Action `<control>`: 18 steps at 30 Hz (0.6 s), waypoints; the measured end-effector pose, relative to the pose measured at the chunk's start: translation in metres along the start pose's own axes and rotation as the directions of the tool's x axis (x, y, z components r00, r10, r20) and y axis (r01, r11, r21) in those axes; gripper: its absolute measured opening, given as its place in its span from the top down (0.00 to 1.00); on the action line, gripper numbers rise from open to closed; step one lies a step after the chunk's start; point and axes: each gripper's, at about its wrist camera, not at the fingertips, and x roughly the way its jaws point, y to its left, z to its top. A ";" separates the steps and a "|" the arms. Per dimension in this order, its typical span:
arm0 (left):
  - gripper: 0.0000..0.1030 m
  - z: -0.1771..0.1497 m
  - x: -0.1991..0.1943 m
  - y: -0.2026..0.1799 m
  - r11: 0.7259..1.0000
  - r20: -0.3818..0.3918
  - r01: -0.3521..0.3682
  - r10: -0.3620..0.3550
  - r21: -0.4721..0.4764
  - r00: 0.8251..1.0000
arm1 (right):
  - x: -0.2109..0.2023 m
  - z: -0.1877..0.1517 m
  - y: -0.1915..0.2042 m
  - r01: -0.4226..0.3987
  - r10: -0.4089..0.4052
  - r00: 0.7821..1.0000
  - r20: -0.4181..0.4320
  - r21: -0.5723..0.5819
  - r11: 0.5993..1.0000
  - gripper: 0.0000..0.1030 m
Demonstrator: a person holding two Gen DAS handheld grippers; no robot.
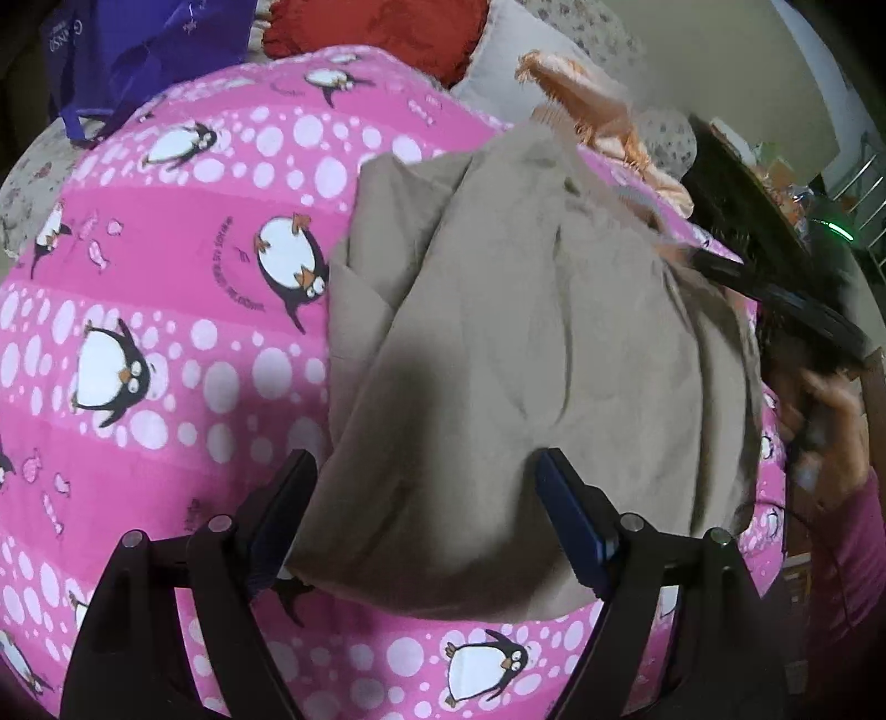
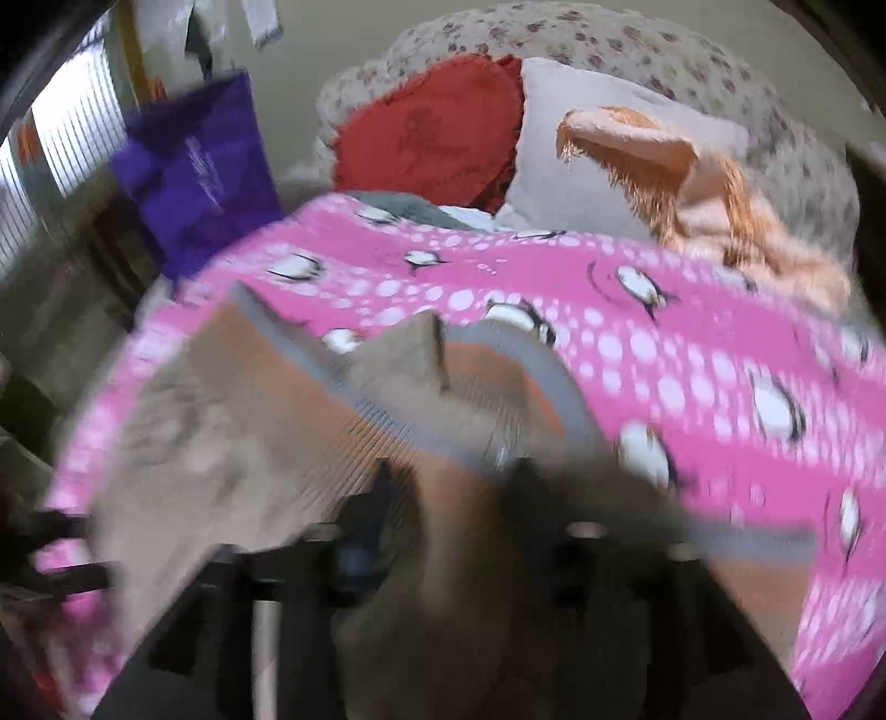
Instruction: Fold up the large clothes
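Left wrist view, beige garment between left tongs

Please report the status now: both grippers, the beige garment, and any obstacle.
Left gripper open over beige garment. Right gripper blurred, state unclear, cloth draped across it. Garment bunched on pink penguin blanket. No obstacle seen.

A pink quilt printed with penguins and white dots covers the work surface. Behind it stands a floral-patterned sofa back, with a red cushion and a pale cushion leaning against it side by side. A purple bag sits at the left. The wall behind is plain and greenish-beige.
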 end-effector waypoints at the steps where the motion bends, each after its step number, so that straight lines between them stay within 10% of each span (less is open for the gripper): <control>1: 0.21 0.000 0.001 0.001 1.000 0.005 -0.001 0.001 -0.001 1.000 | -0.018 -0.010 -0.004 -0.021 0.021 1.000 0.006 0.017 1.000 0.30; 8: 0.25 0.000 0.004 0.022 0.991 0.017 0.072 -0.070 -0.111 0.997 | -0.124 -0.137 -0.062 0.057 -0.051 0.998 -0.040 0.178 0.982 0.22; 15: 0.34 -0.009 0.003 0.017 0.994 -0.005 0.056 -0.057 -0.096 0.998 | -0.110 -0.220 -0.100 0.074 -0.034 0.993 -0.109 0.390 0.918 0.24; 18: 0.33 -0.015 -0.003 0.012 0.998 -0.005 0.016 -0.016 -0.060 1.000 | -0.101 -0.222 -0.089 0.023 0.001 0.998 -0.063 0.377 0.926 0.81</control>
